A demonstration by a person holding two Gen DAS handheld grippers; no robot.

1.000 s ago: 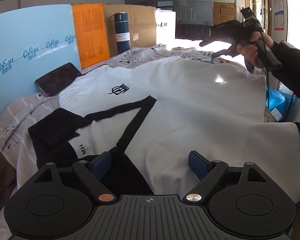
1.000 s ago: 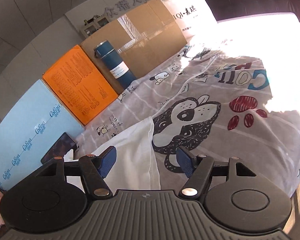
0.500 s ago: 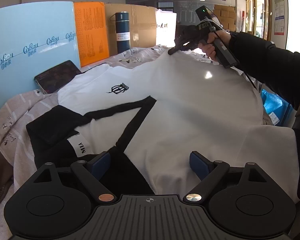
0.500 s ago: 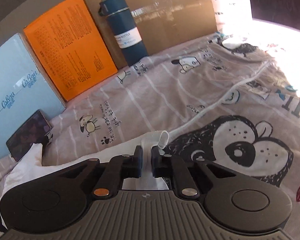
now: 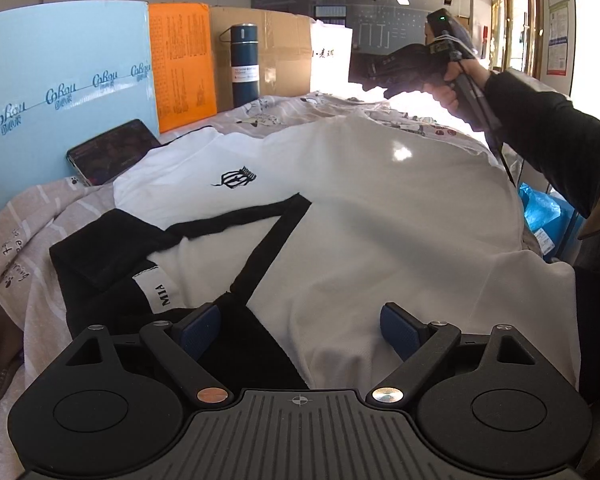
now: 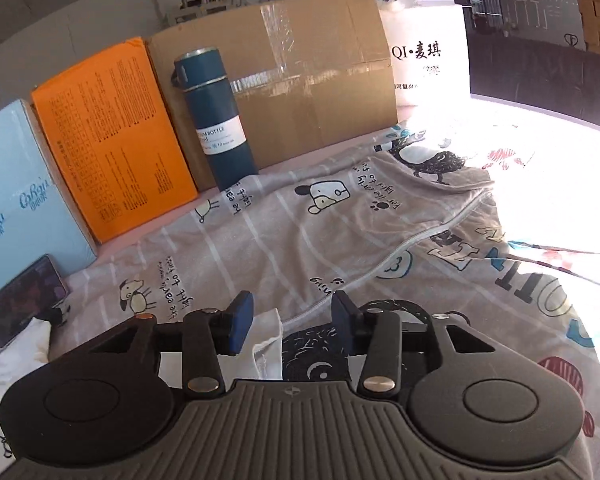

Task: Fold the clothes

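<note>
Nearest to us, the left gripper (image 5: pixel 300 326) hangs low over the white shirt (image 5: pixel 380 208), its ribbed black housing filling the foreground and its blue rubbery pads (image 5: pixel 400 330) set wide apart with nothing pinched between them. The shirt lies spread across the bed, a soft knit with a slightly pebbled weave; a black V-shaped collar band (image 5: pixel 272 240) runs across it, a black folded sleeve (image 5: pixel 100 252) lies at the left, and a small white label reading "MIA" (image 5: pixel 156 292) sits on the dark fabric. A little embroidered black crest (image 5: pixel 234 179) marks the chest. Under the shirt we see a grey cartoon-print bedsheet (image 6: pixel 340 232), thin and lightly creased, with dogs, paw prints and pale stripes.

In the right wrist view, the right gripper (image 6: pixel 288 322) has its jaws opening; a crumpled white corner of the shirt (image 6: pixel 266 340) rises between the pads, and they do not press on it. From the left wrist view we see this same gripper held up in a hand (image 5: pixel 456 84) above the far edge of the shirt.

Further back, a dark phone (image 5: pixel 112 152) leans against a smooth light-blue box (image 5: pixel 60 80). Beside it stand a flat orange box (image 6: pixel 112 136), a matte dark-blue cylindrical bottle (image 6: pixel 220 120) with a white label, a taped corrugated cardboard box (image 6: pixel 312 76) and a white bag (image 6: pixel 428 56) with printed characters.
</note>
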